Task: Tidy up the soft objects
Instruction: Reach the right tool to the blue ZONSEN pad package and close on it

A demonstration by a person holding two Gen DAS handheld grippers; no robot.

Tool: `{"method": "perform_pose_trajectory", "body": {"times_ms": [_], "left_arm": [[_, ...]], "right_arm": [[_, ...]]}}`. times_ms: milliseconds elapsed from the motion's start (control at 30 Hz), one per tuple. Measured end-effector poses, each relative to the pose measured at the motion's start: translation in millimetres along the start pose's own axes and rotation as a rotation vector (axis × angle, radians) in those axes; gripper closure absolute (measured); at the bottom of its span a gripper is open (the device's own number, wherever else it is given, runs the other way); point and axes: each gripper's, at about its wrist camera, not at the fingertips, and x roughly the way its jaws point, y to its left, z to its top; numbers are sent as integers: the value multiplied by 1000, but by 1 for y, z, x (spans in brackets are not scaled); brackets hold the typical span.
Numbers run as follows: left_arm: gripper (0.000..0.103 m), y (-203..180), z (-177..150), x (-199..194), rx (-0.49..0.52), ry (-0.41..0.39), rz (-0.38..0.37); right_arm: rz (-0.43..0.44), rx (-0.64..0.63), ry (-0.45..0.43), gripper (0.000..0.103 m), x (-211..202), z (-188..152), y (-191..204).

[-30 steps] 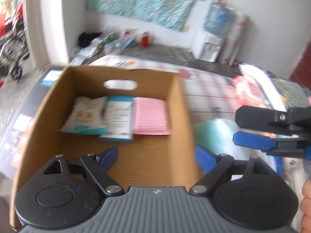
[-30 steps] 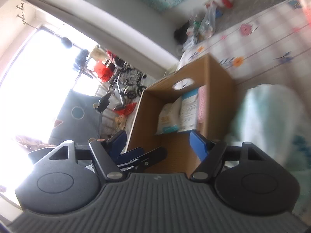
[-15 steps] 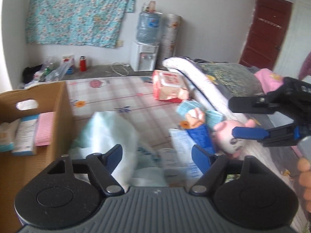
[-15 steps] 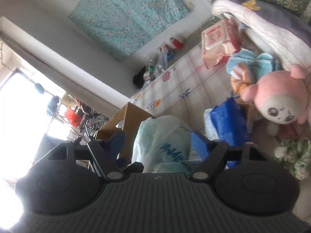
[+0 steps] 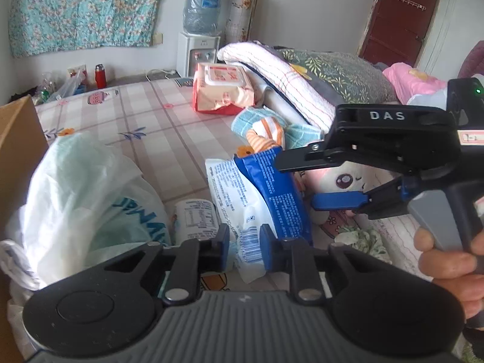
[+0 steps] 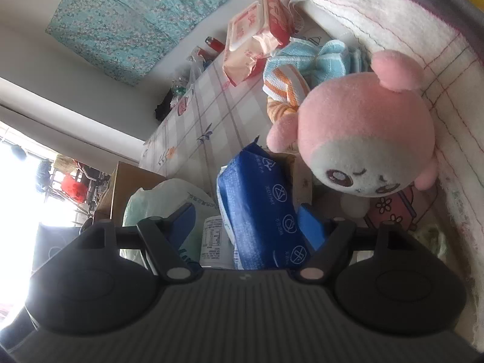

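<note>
My left gripper is shut on the near edge of a white wipes pack, which lies on the checked bed sheet. A blue pack leans on the white pack's right side. My right gripper is open, and the blue pack stands between its fingers without being pinched. In the left wrist view the right gripper comes in from the right, held by a hand. A pink plush toy sits just behind it. Rolled blue and orange towels lie further back.
A white and green plastic bag bulges on the left beside a cardboard box. A small labelled tub sits by the bag. A red wipes pack and a folded quilt lie behind. A water dispenser stands at the wall.
Both views swung from the cardboard box to the pile on the bed and moved lower. The left jaws closed onto the white pack. The right jaws stayed open and came around the blue pack.
</note>
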Motion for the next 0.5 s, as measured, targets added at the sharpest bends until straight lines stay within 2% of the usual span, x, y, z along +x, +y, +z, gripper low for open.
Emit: {"method": "perform_pose_trajectory", "body": {"times_ms": [300,367,433,500], "left_arm": [[84,3,-1,10,2,-1,16],[84,7,-2,11,-7,-6,17],[84,8,-2,11,-11,-9,22],[84,9,-1,10,-14,-11,26]], "right_arm": [[17,26,114,27,50,5,-9],[18,11,108,33,55,3,-7],[-16,-23,97,50,55,0,-3],[-23,-30,91,58,51,-2,0]]}}
